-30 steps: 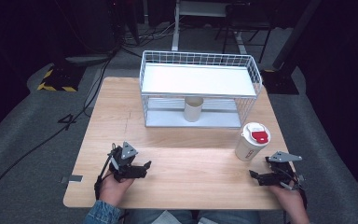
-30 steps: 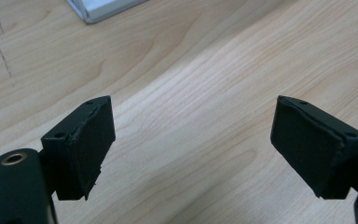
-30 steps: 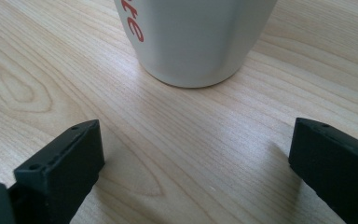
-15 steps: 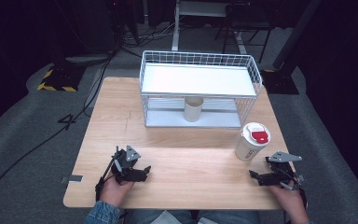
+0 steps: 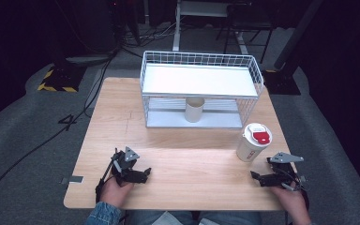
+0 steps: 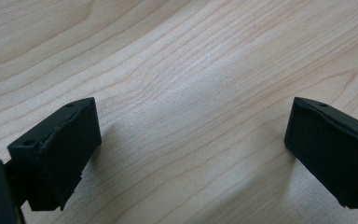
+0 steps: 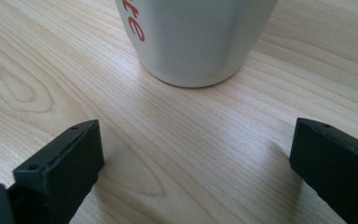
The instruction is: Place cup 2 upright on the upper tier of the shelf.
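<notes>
A white paper cup (image 5: pixel 253 142) with a white lid and red tab stands at the right of the wooden table (image 5: pixel 183 140). My right gripper (image 5: pixel 257 177) rests just in front of it and is open. In the right gripper view the cup's base (image 7: pixel 196 42) stands beyond the wide gap between the jaws (image 7: pixel 196 168), apart from them. My left gripper (image 5: pixel 144 174) lies near the table's front left. Its jaws have just been opening and stand wide over bare wood (image 6: pixel 191 149), with nothing between them.
A white wire rack (image 5: pixel 199 79) with a flat top shelf stands at the back middle of the table. A small beige cup (image 5: pixel 194 108) sits under that shelf. Cables and stands crowd the dark floor behind.
The left gripper's tip has dipped slightly toward the table's front edge. The right gripper and the cup have kept still.
</notes>
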`<state>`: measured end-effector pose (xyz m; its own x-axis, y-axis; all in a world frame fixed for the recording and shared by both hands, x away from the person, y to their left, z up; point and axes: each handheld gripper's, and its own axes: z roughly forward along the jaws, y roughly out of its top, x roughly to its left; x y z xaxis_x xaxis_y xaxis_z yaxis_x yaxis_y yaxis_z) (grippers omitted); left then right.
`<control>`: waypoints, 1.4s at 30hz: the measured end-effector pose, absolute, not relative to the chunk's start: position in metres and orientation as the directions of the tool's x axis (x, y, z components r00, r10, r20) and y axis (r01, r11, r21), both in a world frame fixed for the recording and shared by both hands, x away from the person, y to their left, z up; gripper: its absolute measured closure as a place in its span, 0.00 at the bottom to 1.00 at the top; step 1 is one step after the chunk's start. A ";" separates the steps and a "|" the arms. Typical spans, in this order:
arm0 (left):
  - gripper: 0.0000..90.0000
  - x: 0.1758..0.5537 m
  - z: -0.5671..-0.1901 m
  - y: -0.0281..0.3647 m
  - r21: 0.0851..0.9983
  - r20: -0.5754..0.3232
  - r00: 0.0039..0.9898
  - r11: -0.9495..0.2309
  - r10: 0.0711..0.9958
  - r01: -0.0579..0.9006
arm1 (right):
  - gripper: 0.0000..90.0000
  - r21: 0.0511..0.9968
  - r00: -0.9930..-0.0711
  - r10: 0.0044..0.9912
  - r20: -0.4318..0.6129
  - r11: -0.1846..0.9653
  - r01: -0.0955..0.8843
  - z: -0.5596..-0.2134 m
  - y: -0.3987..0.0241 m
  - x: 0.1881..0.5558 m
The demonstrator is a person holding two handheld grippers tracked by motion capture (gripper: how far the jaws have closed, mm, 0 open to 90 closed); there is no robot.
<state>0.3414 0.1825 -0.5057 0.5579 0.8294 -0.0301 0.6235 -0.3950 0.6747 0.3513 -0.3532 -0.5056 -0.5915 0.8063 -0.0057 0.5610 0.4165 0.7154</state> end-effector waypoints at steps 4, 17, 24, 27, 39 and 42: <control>0.05 0.341 -0.506 0.183 0.675 -0.028 0.558 -0.396 0.829 0.623 | 0.03 0.715 -0.591 0.807 -0.006 0.417 0.561 -0.506 -0.353 0.351; 0.04 0.345 -0.505 0.179 0.672 -0.029 0.547 -0.389 0.837 0.630 | 0.04 0.715 -0.598 0.802 -0.001 0.419 0.560 -0.505 -0.354 0.351; 0.04 0.345 -0.505 0.178 0.671 -0.029 0.548 -0.391 0.836 0.631 | 0.05 0.717 -0.609 0.793 -0.001 0.425 0.552 -0.505 -0.353 0.350; 0.04 0.345 -0.505 0.178 0.671 -0.029 0.548 -0.390 0.836 0.631 | 0.06 0.724 -0.611 0.792 -0.001 0.422 0.546 -0.503 -0.353 0.350; 0.04 0.345 -0.505 0.178 0.671 -0.029 0.548 -0.391 0.836 0.630 | 0.00 0.812 -0.619 0.786 0.010 0.355 0.463 -0.483 -0.355 0.343; 0.04 0.345 -0.505 0.178 0.671 -0.028 0.548 -0.391 0.836 0.630 | 0.00 0.837 -0.626 0.780 0.016 0.333 0.435 -0.477 -0.355 0.344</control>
